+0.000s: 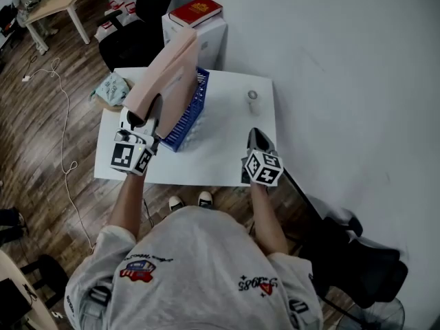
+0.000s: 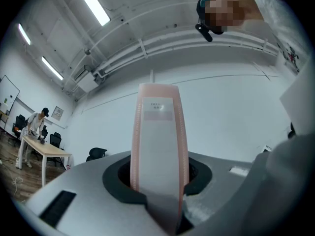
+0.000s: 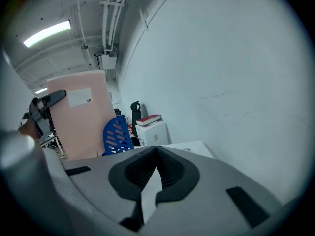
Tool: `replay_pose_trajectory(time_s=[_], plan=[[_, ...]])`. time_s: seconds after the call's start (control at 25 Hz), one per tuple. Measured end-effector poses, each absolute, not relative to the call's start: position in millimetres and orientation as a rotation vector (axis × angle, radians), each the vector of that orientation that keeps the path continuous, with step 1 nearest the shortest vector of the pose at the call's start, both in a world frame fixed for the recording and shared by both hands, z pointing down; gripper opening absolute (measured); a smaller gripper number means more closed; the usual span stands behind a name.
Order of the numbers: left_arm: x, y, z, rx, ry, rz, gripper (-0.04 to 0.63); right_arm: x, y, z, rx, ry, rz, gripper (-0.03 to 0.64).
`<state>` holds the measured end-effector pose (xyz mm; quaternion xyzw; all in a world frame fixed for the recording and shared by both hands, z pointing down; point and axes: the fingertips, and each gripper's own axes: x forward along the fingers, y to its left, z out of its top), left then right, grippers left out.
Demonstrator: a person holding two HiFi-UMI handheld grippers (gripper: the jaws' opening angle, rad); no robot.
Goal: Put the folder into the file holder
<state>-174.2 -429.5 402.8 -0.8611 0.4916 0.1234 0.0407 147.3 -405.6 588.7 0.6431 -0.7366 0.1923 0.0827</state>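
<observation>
i'm in the insertion step. the left hand-held gripper [image 1: 143, 119] is clamped on the pink folder [image 1: 165, 74]. in the left gripper view its jaws pinch the folder's narrow edge [image 2: 158, 141], and the folder stands straight up out of the hand-held gripper [image 2: 160, 181].

from the head view the folder is held on edge, leaning a little, right at the left side of the blue file holder [image 1: 185, 119], which sits on the white tabletop [image 1: 227, 157]. the right gripper view shows the folder [image 3: 78, 119] standing taller than the holder's perforated blue wall [image 3: 115, 134] and close against it. i can't tell from any view whether the folder's bottom edge is already inside a slot or only beside the holder.

the right hand-held gripper [image 1: 256, 139] rests low over the tabletop, well apart from the holder. its jaws are together with nothing between them [image 3: 156, 166].

a small round thing [image 1: 252, 96] sits on the far side of the tabletop, clear of the work. a red book [image 1: 196, 10] lies on a white box behind the holder.

my read is that the task is not yet finished. the next move calls for squaring the folder to a slot, easing it down until the holder carries it, then letting the left jaws go. the holder looks light, so it could slide or tip if the folder drags on its wall. the free right hand-held gripper could brace it.
</observation>
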Motion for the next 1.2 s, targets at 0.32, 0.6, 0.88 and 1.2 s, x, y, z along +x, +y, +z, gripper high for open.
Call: replay_pose_trajectory(time_s=[0.32,0.6,0.88,1.2], plan=[[-162,-436,434,-2.629,1.475,0.327,0.127,153,-405,596,1.942,-2.169,0.591,-0.003],[-161,-440,461,-2.65,1.526,0.344,0.13,161,-401,601,1.954,-2.137,0.603,-0.003],[-153,-442,484,-2.691,1.544,0.313,0.132,162,-399,601,1.959,-2.13,0.605,-0.003],[-149,-448,505,-2.764,1.555,0.266,0.144,162,-398,603,1.952,-2.129,0.61,-0.003]])
